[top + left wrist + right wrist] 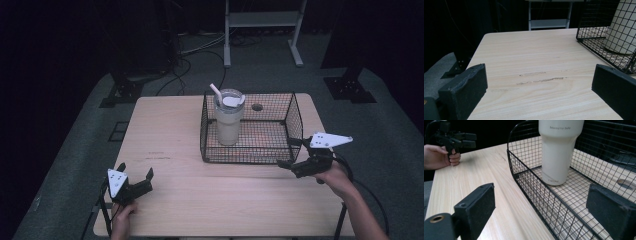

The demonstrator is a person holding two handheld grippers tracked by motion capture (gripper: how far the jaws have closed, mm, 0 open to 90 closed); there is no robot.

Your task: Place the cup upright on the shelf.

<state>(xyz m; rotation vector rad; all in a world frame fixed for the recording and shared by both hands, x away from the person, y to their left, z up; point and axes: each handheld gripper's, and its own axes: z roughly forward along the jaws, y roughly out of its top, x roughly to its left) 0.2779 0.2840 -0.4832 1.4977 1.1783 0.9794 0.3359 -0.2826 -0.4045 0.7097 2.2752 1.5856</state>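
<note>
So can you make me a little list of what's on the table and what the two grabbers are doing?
table: light wood, with a small round hole near its far edge
basket: black wire basket on the right half of the table
cup: cream tumbler, upright inside the basket, at its left end
lid and straw: lid on, straw leaning left
left gripper: open, holds nothing, near the table's front left corner
right gripper: open, holds nothing, jaws at the basket's near right corner
</note>
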